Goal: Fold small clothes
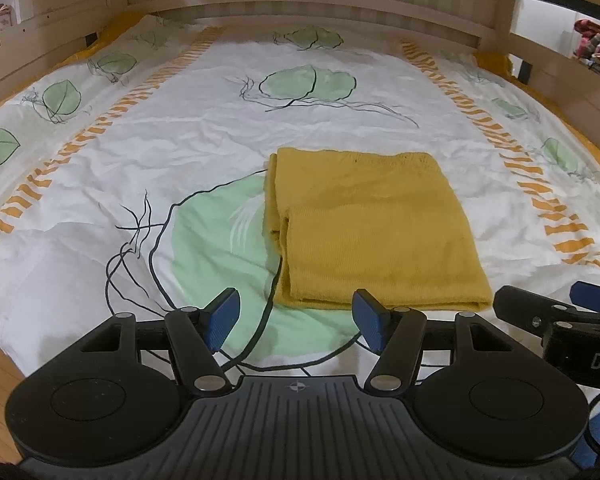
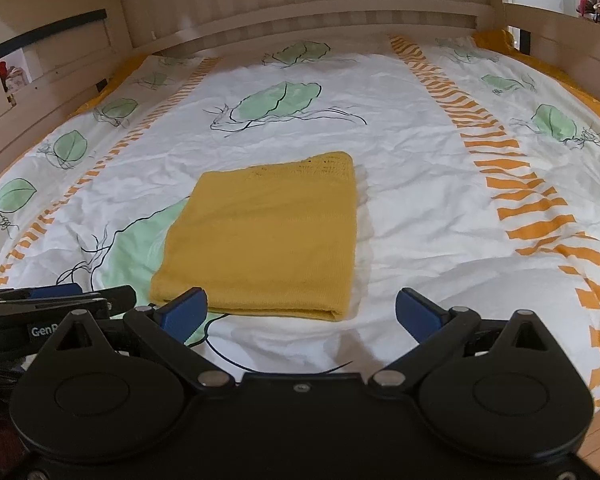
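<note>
A mustard-yellow knit garment point(image 1: 374, 228), already folded into a neat rectangle, lies centre frame on the leaf-printed duvet point(image 1: 204, 128) of a wooden-framed bed point(image 1: 300, 8). I hold my left gripper point(image 1: 296, 322) and right gripper point(image 2: 300, 314) released at the bottom of their frames, pads spread, grasping nothing, just short of the near hem. Any further fold, I judge, wants both claws pinching the near corners evenly and lifting together. No containers are in view.

bed point(image 1: 440, 12) | leaf-print duvet point(image 1: 204, 152) | folded yellow knit point(image 1: 372, 232) on top
</note>
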`<state>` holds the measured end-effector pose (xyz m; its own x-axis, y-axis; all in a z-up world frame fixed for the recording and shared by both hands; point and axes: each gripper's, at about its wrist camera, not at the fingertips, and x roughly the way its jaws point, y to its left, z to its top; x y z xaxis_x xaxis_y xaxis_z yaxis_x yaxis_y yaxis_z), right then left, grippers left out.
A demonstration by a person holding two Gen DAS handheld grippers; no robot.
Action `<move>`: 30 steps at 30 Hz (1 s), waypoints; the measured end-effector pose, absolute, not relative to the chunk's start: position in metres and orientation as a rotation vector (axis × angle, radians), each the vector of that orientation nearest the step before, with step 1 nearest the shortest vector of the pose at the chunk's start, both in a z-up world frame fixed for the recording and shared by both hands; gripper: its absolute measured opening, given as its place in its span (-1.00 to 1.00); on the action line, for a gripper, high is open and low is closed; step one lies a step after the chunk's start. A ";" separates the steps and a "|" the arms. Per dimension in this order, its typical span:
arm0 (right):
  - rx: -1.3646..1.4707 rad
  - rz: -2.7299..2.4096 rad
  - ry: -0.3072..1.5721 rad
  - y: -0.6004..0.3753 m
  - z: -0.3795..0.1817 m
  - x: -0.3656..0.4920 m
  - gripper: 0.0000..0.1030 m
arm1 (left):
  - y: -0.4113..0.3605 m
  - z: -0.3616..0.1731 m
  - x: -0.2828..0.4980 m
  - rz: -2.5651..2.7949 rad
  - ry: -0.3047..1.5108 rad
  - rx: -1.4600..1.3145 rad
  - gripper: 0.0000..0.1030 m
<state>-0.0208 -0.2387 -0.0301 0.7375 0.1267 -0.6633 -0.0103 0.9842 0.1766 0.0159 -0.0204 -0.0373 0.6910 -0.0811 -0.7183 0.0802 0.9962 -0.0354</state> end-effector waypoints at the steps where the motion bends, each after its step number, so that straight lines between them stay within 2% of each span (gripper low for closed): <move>1: 0.165 0.074 0.739 -0.239 -0.030 -0.021 0.96 | -0.020 -0.037 0.016 -0.089 0.801 -0.001 0.17; 30: 0.185 0.062 0.756 -0.240 -0.033 -0.020 0.96 | -0.015 -0.041 0.018 -0.083 0.841 -0.005 0.17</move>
<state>-0.0196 -0.2403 -0.0328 0.7267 0.1221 -0.6760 0.0105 0.9820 0.1887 0.0177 -0.0152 -0.0413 0.6637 -0.0755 -0.7442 0.0718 0.9967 -0.0371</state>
